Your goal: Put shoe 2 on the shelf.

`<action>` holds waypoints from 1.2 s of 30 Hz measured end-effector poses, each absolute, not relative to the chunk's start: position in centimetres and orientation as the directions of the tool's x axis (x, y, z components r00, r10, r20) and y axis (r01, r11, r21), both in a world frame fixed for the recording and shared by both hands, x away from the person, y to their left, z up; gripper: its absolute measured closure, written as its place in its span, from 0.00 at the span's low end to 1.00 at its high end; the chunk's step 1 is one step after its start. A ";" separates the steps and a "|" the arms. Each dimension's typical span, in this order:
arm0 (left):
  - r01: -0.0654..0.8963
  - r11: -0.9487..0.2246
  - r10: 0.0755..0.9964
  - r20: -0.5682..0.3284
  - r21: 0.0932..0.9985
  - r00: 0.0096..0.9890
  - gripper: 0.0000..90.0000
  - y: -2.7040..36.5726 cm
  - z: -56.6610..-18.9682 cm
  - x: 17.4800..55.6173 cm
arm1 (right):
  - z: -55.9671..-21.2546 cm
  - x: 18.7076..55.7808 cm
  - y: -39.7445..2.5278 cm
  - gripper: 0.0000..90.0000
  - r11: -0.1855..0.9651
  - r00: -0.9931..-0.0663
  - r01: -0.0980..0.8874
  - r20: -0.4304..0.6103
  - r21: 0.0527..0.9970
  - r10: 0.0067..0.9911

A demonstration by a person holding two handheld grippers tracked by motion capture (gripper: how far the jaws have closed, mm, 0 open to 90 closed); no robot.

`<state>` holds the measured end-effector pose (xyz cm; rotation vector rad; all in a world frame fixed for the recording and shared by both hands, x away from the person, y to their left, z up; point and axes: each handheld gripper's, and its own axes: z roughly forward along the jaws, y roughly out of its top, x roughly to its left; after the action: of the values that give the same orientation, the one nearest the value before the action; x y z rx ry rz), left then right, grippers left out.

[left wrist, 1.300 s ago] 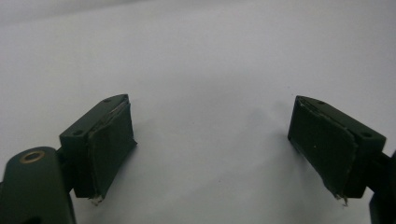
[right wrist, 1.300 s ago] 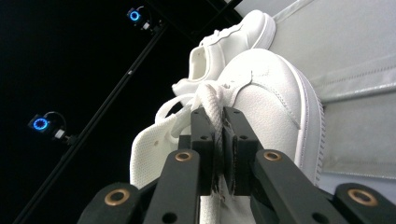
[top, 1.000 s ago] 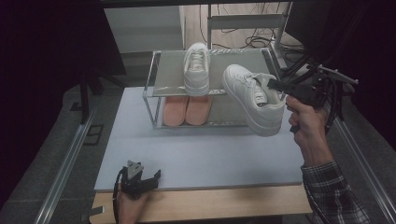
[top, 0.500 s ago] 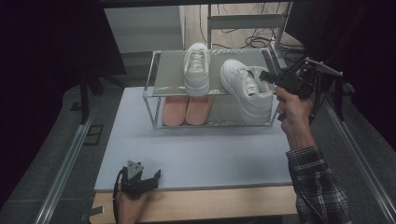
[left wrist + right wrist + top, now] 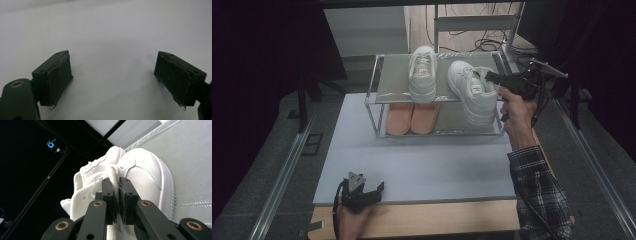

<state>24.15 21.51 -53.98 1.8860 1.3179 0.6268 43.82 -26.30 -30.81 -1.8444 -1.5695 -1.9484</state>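
Left gripper (image 5: 374, 190) low at the near edge, gripped in the left hand (image 5: 349, 220), jaws spread wide — pads (image 5: 58, 80) facing each other across a broad gap. Right gripper (image 5: 490, 76) raised far forward in the right hand (image 5: 514, 107), forearm in a plaid sleeve (cuff just below the wrist) — jaws pressed close together, pinching something white between the pads (image 5: 125, 202).

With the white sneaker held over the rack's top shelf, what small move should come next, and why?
Probably lower it a little and level it onto the top shelf. The right claw is shut on the white sneaker, which is tilted, with its toe past the shelf's front edge, beside the other white sneaker.
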 end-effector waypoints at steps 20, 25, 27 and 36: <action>0.574 -0.200 0.935 -0.020 0.794 0.353 0.16 21.5 -54.0 24.1 | -30.2 44.0 -25.7 0.60 -0.433 -0.368 0.587 0.702 0.684 0.610; 0.575 -0.200 0.936 -0.019 0.794 0.353 0.16 21.5 -54.0 24.1 | -29.7 43.3 -26.4 0.59 -0.412 -0.365 0.572 0.670 0.709 0.646; 0.574 -0.200 0.936 -0.019 0.794 0.353 0.16 21.5 -54.0 24.1 | -29.6 43.0 -27.1 0.61 -0.410 -0.362 0.567 0.663 0.714 0.655; 0.573 -0.199 0.936 -0.019 0.795 0.352 0.16 21.5 -54.0 24.1 | -31.3 42.7 -28.2 0.89 -0.365 -0.319 0.579 0.615 0.729 0.721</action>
<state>24.14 21.49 -54.00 1.8844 1.3179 0.6305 42.70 -28.20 -31.33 -1.8971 -1.8312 -1.9215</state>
